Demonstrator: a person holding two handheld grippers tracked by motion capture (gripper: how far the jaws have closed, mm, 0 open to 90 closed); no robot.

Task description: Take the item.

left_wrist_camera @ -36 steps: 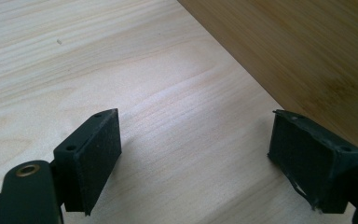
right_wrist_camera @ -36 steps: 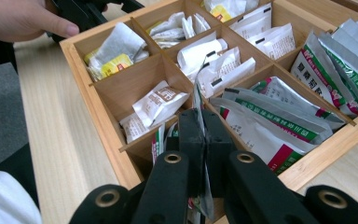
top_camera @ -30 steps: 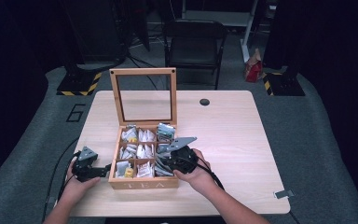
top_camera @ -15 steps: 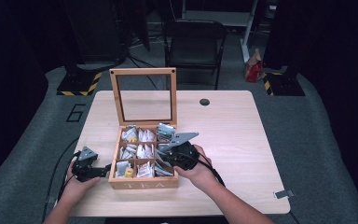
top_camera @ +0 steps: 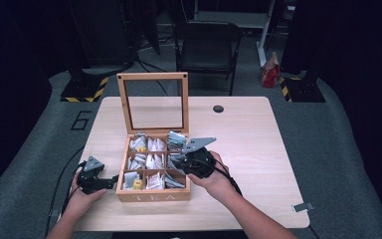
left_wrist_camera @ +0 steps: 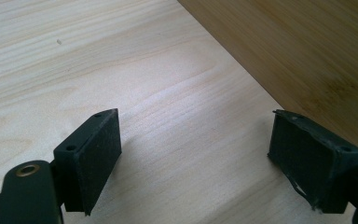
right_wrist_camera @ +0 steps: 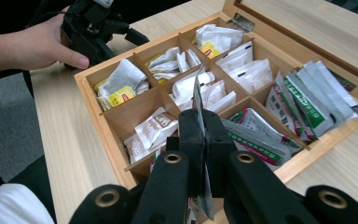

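A wooden tea box stands open near the table's front, its glazed lid upright. Its compartments hold several paper and foil tea bags. My right gripper hovers over the box's right side, shut on a thin foil tea packet that I see edge-on between the pads. My left gripper rests on the table just left of the box, open, with only bare tabletop between its pads. The box's side wall is close beside its right pad.
The light wood table has free room to the right of the box and behind it. A small dark round hole lies at the back. A black folding chair stands beyond the table. A small clip sits near the front right corner.
My right gripper has shifted a little to the right and up over the box, still holding the packet. The left gripper has stayed where it was.
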